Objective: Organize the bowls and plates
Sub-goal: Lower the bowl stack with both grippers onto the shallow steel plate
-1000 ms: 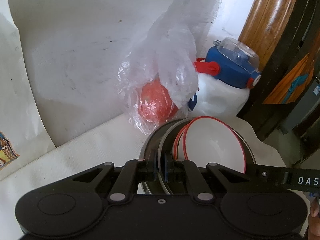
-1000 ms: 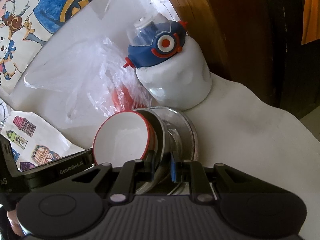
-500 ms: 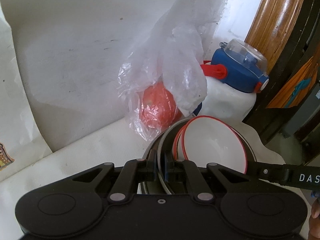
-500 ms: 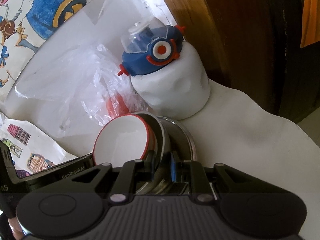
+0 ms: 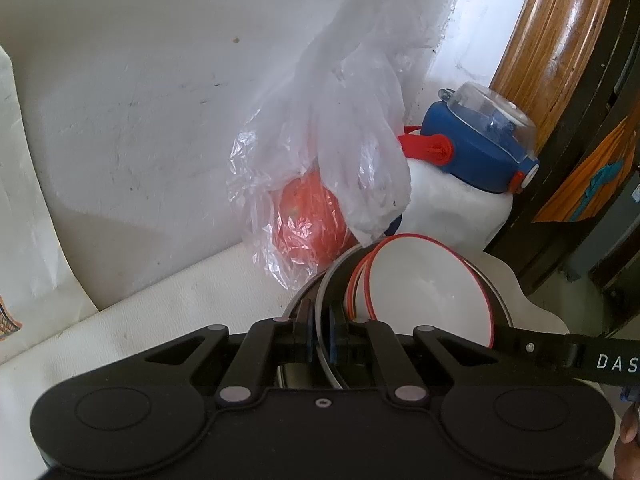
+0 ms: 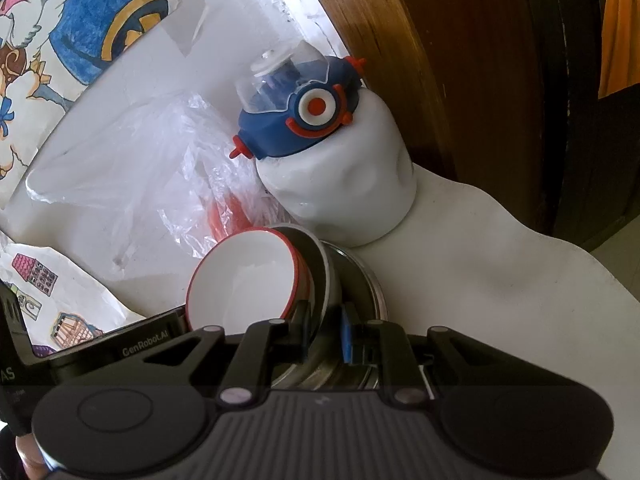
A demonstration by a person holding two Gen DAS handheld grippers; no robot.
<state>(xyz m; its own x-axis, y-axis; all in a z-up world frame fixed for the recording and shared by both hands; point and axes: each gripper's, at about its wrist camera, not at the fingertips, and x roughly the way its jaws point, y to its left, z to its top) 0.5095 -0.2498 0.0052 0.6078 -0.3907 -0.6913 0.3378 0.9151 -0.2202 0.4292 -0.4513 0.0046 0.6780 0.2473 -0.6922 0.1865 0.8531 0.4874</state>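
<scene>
Two red-rimmed white bowls (image 5: 424, 288) (image 6: 248, 284) sit nested and tilted inside a steel bowl (image 5: 332, 276) (image 6: 320, 264). A second steel rim (image 6: 370, 276) shows just behind it. My left gripper (image 5: 320, 338) is shut on the steel bowl's left rim. My right gripper (image 6: 325, 334) is shut on the opposite rim, with the metal wall between its fingers. Each gripper's black body shows at the edge of the other's view. The underside of the stack is hidden.
A white bottle with a blue lid (image 5: 460, 200) (image 6: 340, 184) stands just behind the stack. Beside it lies a clear plastic bag holding something red (image 5: 312, 216) (image 6: 160, 184). The white tabletop (image 6: 500, 280) ends at the wall, a wooden frame (image 5: 552, 20) and taped drawings (image 6: 80, 40).
Both grippers have kept their hold and carried the stack a little closer to the bag and the bottle. The bottle sits higher and further right in the left wrist view.
</scene>
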